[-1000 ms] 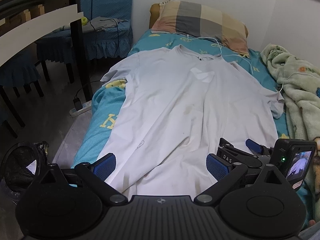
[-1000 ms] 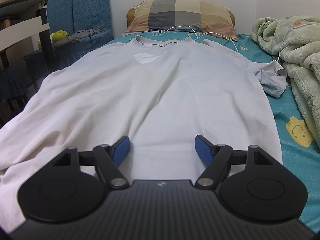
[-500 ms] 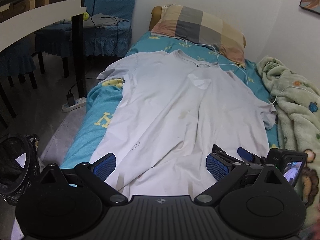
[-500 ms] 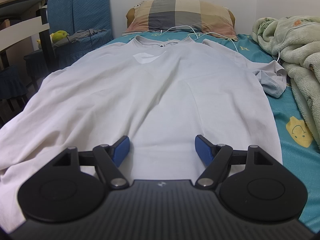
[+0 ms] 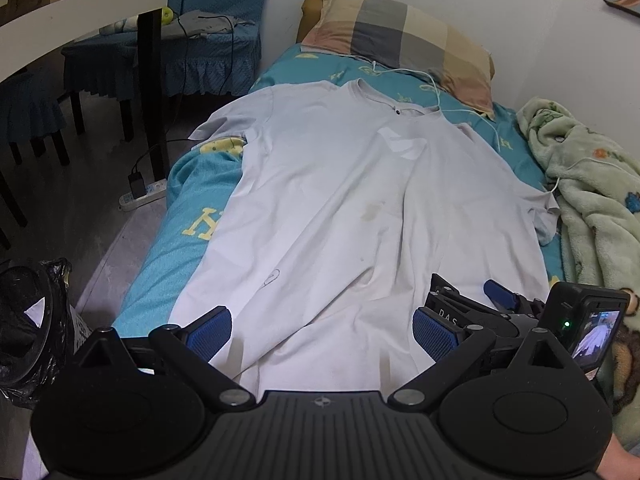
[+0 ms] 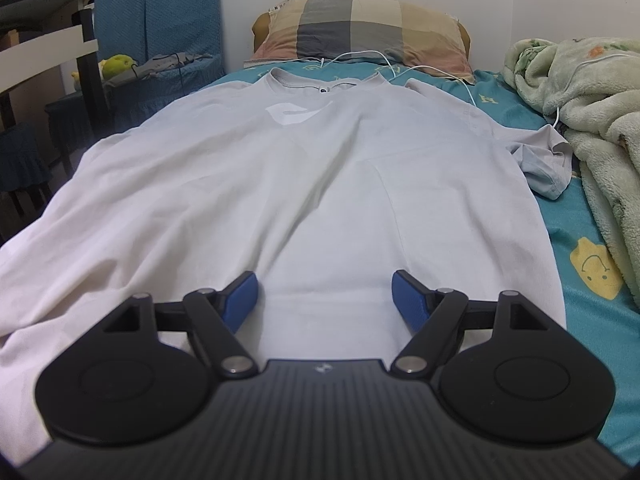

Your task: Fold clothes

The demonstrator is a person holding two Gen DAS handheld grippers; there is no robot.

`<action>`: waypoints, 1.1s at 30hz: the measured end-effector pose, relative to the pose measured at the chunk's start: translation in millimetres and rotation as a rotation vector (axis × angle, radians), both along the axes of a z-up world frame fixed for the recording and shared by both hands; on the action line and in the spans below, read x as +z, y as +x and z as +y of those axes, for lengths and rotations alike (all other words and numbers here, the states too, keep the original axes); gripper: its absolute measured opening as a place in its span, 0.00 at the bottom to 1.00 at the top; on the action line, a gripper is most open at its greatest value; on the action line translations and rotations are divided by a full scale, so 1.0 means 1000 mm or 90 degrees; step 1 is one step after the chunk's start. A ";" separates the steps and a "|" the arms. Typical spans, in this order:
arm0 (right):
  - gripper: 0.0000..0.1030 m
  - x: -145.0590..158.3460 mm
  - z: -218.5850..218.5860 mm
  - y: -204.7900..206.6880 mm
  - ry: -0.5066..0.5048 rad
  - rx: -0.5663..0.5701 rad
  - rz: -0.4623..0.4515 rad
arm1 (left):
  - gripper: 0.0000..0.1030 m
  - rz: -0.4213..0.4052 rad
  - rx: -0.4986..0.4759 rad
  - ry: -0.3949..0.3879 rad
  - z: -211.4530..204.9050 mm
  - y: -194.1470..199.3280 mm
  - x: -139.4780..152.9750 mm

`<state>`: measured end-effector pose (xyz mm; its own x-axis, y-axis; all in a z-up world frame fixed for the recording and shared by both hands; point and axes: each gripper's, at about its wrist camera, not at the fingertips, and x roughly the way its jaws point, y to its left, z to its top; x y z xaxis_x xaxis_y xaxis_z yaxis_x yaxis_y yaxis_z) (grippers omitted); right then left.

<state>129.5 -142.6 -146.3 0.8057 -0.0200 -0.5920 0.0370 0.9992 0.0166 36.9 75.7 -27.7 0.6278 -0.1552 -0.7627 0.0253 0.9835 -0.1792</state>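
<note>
Our white T-shirt [image 6: 304, 184] lies flat on the bed [image 5: 188, 204], light and limp. We would pinch a hem corner or sleeve. Left tool [image 5: 322, 332] gapes empty; right tool [image 6: 324, 300] is opening, gripping nothing.
</note>
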 end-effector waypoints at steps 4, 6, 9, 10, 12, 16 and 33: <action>0.75 -0.001 -0.002 -0.001 0.007 0.000 -0.003 | 0.96 -0.015 -0.007 0.014 -0.005 -0.001 0.003; 0.75 0.000 -0.002 -0.001 0.008 0.000 -0.003 | 0.96 -0.023 -0.010 0.016 -0.006 -0.002 0.004; 0.75 0.002 -0.002 0.000 0.008 0.001 0.000 | 0.96 -0.039 -0.012 0.018 -0.008 -0.002 0.006; 0.75 0.004 -0.003 -0.001 0.009 0.006 0.003 | 0.96 -0.045 -0.011 0.020 -0.008 -0.003 0.007; 0.75 0.011 -0.007 -0.002 0.016 0.026 0.008 | 0.96 -0.056 -0.007 0.019 -0.008 -0.003 0.010; 0.75 0.045 -0.033 -0.006 0.067 -0.020 -0.025 | 0.96 -0.086 0.009 0.022 -0.006 -0.006 0.019; 0.85 0.100 -0.167 0.008 0.121 -0.105 -0.140 | 0.96 -0.133 -0.008 0.058 -0.048 0.021 0.033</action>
